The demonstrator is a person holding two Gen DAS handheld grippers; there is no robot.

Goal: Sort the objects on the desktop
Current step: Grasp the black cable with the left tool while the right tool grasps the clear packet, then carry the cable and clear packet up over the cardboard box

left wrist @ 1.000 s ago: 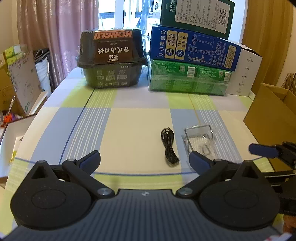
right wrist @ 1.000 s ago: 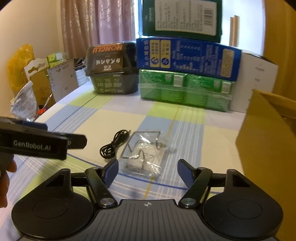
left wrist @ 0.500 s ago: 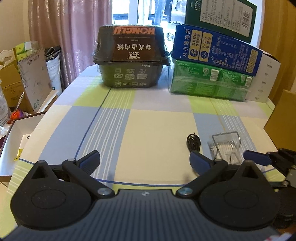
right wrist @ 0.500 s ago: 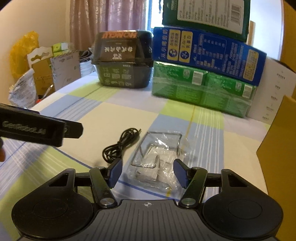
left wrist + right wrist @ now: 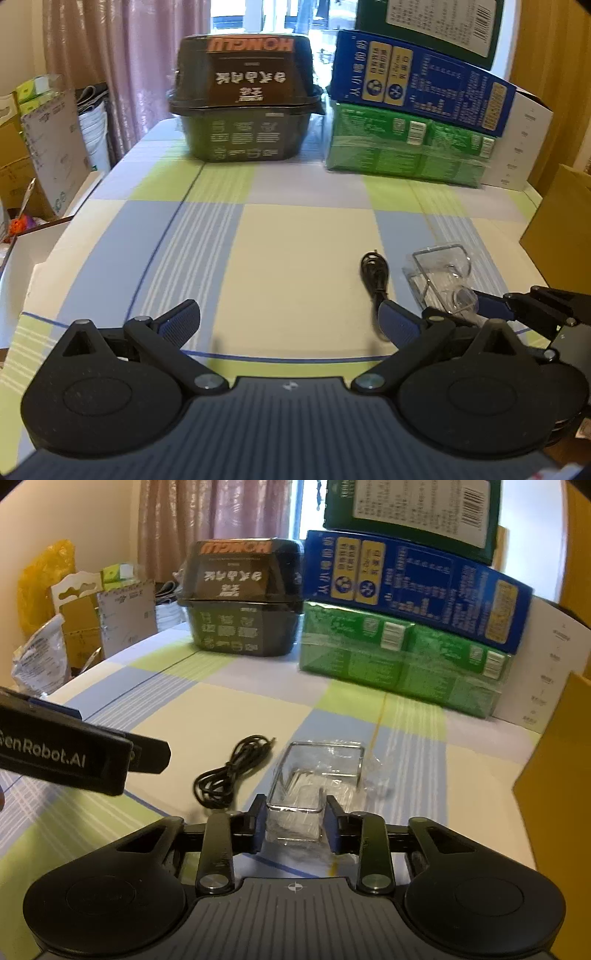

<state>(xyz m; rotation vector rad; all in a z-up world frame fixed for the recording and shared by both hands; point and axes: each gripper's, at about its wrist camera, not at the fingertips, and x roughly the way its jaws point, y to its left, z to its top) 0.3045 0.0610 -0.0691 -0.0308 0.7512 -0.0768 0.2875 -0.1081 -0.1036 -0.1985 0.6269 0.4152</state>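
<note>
A clear plastic packet with a wire frame and small white parts inside lies on the checked tablecloth. My right gripper has its blue pads pressed against the packet's near end, one on each side. A coiled black cable lies just left of the packet. In the left wrist view, the cable and the packet lie ahead to the right. My left gripper hovers open over bare cloth, holding nothing. A right gripper finger reaches in there from the right edge.
A black food box stands at the far side of the table. To its right, a blue carton lies on a green wrapped pack. A brown cardboard box stands at the right. Bags and cartons crowd the floor on the left.
My right gripper has moved forward over the packet and its jaws have narrowed from wide open onto the packet's sides. My left gripper has shifted left and stayed open.
</note>
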